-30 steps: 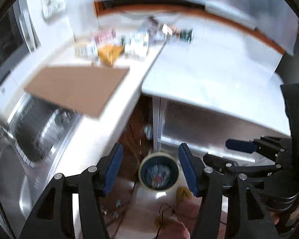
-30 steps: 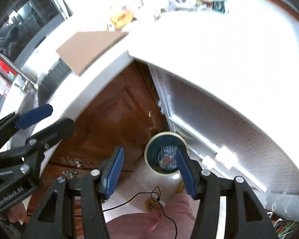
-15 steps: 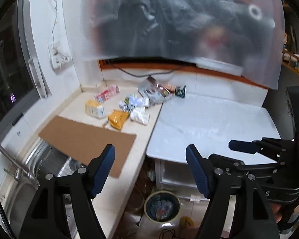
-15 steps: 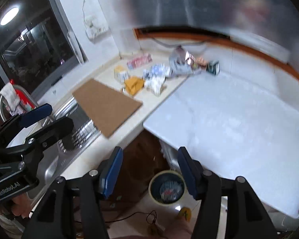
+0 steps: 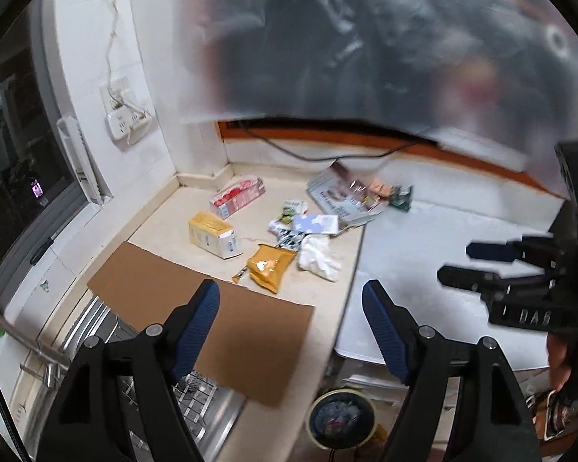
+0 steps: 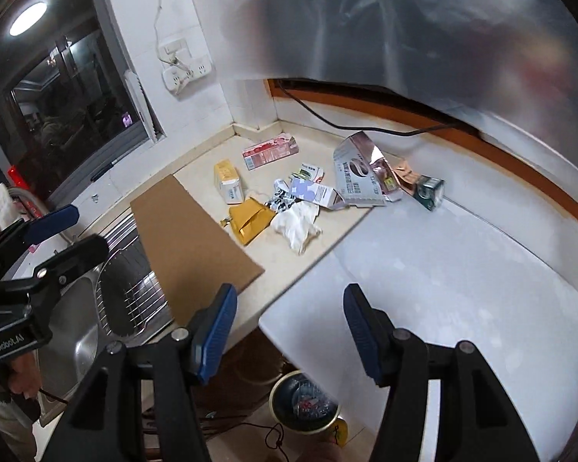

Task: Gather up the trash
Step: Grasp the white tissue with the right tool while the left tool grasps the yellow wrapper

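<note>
Several pieces of trash lie in the corner of the counter: a yellow packet (image 5: pixel 269 266) (image 6: pixel 251 220), a crumpled white tissue (image 5: pixel 318 258) (image 6: pixel 294 225), a yellow-white box (image 5: pixel 213 234) (image 6: pixel 228 181), a red-white carton (image 5: pixel 237 197) (image 6: pixel 270 151) and a silver foil bag (image 5: pixel 343 199) (image 6: pixel 356 180). A round bin (image 5: pixel 341 417) (image 6: pixel 304 402) with trash in it stands on the floor below. My left gripper (image 5: pixel 291 323) and right gripper (image 6: pixel 287 331) are both open and empty, held above the counter's front edge, well short of the trash.
A brown cardboard sheet (image 5: pixel 200 308) (image 6: pixel 189 238) lies over part of the steel sink (image 6: pixel 77 323). A white table top (image 6: pixel 443 269) adjoins the counter on the right. A small green box (image 6: pixel 427 191) stands near the back wall. A socket strip (image 6: pixel 187 71) hangs on the wall.
Both grippers have swung up from pointing down at the floor bin to facing the counter corner. The trash pile has come closer. Both stay open.
</note>
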Action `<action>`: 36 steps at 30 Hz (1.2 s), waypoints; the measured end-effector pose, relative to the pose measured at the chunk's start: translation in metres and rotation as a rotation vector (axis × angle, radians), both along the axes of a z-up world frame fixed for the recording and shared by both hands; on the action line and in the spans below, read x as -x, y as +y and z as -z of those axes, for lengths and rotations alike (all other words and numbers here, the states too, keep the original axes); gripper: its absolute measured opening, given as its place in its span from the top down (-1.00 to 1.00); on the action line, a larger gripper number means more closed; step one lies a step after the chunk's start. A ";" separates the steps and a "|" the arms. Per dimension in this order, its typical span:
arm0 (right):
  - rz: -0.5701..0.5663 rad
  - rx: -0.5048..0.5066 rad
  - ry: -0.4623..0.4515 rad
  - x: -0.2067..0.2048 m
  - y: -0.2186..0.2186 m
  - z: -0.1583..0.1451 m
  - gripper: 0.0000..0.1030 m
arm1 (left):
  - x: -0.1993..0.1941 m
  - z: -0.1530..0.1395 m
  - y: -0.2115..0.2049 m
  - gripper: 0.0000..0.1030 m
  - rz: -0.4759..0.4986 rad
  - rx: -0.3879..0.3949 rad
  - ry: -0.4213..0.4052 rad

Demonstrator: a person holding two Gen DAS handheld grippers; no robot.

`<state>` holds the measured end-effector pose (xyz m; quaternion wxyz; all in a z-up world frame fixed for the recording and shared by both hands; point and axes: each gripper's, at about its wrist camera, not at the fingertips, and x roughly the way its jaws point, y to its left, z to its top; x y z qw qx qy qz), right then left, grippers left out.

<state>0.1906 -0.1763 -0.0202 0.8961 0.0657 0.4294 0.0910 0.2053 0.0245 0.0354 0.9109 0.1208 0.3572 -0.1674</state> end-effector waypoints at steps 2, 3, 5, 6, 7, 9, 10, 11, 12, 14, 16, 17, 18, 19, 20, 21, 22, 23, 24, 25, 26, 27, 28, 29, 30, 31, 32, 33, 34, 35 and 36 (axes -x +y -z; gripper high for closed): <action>-0.018 0.003 0.023 -0.030 -0.002 0.012 -0.13 | -0.024 0.013 -0.003 -0.45 0.005 -0.027 0.025; -0.027 0.003 0.035 -0.044 -0.003 0.018 -0.13 | -0.038 0.021 -0.005 -0.45 0.003 -0.043 0.040; -0.054 -0.003 0.065 -0.073 -0.003 0.036 -0.13 | -0.065 0.037 -0.008 -0.45 0.000 -0.058 0.070; -0.066 -0.005 0.076 -0.084 -0.003 0.042 -0.13 | -0.082 0.047 -0.010 -0.45 -0.009 -0.063 0.092; -0.084 -0.007 0.091 -0.101 -0.002 0.053 -0.13 | -0.095 0.055 -0.010 -0.45 -0.013 -0.060 0.111; -0.105 -0.007 0.114 -0.124 0.001 0.072 -0.13 | -0.118 0.071 -0.010 -0.45 -0.026 -0.044 0.154; -0.117 -0.011 0.128 -0.136 0.003 0.082 -0.13 | -0.134 0.082 -0.010 -0.45 -0.037 -0.027 0.190; -0.126 -0.016 0.140 -0.146 0.005 0.091 -0.13 | -0.145 0.090 -0.009 -0.45 -0.046 -0.013 0.213; -0.134 -0.024 0.152 -0.155 0.006 0.098 -0.13 | -0.153 0.097 -0.009 -0.45 -0.054 -0.003 0.231; -0.152 -0.047 0.188 -0.176 0.010 0.117 -0.13 | -0.172 0.114 -0.009 -0.45 -0.079 0.015 0.281; -0.165 -0.063 0.215 -0.192 0.015 0.133 -0.13 | -0.187 0.129 -0.009 -0.45 -0.098 0.026 0.316; -0.170 -0.067 0.225 -0.198 0.016 0.139 -0.13 | -0.193 0.136 -0.010 -0.45 -0.108 0.029 0.328; -0.175 -0.070 0.233 -0.203 0.017 0.145 -0.13 | -0.196 0.140 -0.011 -0.45 -0.115 0.032 0.335; -0.182 -0.070 0.242 -0.207 0.019 0.151 -0.13 | -0.203 0.147 -0.011 -0.45 -0.127 0.036 0.351; -0.190 -0.072 0.250 -0.211 0.020 0.157 -0.13 | -0.206 0.150 -0.012 -0.45 -0.133 0.040 0.360; -0.194 -0.075 0.256 -0.214 0.021 0.161 -0.13 | -0.210 0.155 -0.011 -0.45 -0.142 0.045 0.372; -0.198 -0.069 0.267 -0.217 0.023 0.167 -0.13 | -0.214 0.161 -0.011 -0.45 -0.152 0.051 0.387; -0.204 -0.084 0.264 -0.218 0.022 0.168 -0.13 | -0.217 0.164 -0.011 -0.45 -0.158 0.054 0.396; -0.211 -0.115 0.260 -0.219 0.021 0.169 -0.13 | -0.220 0.168 -0.011 -0.45 -0.163 0.056 0.406; -0.217 -0.129 0.257 -0.220 0.020 0.170 -0.13 | -0.224 0.174 -0.012 -0.45 -0.170 0.056 0.417; -0.223 -0.127 0.253 -0.221 0.020 0.170 -0.13 | -0.226 0.176 -0.012 -0.45 -0.172 0.057 0.424; -0.234 -0.124 0.247 -0.220 0.021 0.170 -0.13 | -0.229 0.181 -0.012 -0.45 -0.176 0.058 0.434; -0.247 -0.123 0.244 -0.220 0.021 0.170 -0.13 | -0.232 0.185 -0.012 -0.45 -0.180 0.059 0.443; -0.258 -0.123 0.244 -0.219 0.021 0.170 -0.12 | -0.234 0.187 -0.012 -0.45 -0.183 0.061 0.449; -0.268 -0.132 0.248 -0.219 0.021 0.170 0.03 | -0.236 0.192 -0.012 -0.45 -0.186 0.065 0.460; -0.289 -0.172 0.264 -0.219 0.020 0.171 0.29 | -0.238 0.195 -0.013 -0.45 -0.185 0.071 0.471; -0.298 -0.205 0.276 -0.217 0.018 0.171 0.38 | -0.238 0.197 -0.013 -0.45 -0.184 0.075 0.478; -0.298 -0.214 0.282 -0.217 0.018 0.171 0.42 | -0.240 0.200 -0.013 -0.45 -0.184 0.078 0.486; -0.300 -0.210 0.280 -0.216 0.018 0.170 0.48 | -0.242 0.203 -0.014 -0.45 -0.185 0.079 0.496; -0.305 -0.214 0.278 -0.214 0.018 0.169 0.49 | -0.244 0.206 -0.015 -0.43 -0.185 0.081 0.507; -0.307 -0.220 0.282 -0.213 0.017 0.168 0.51 | -0.246 0.208 -0.015 -0.40 -0.186 0.086 0.519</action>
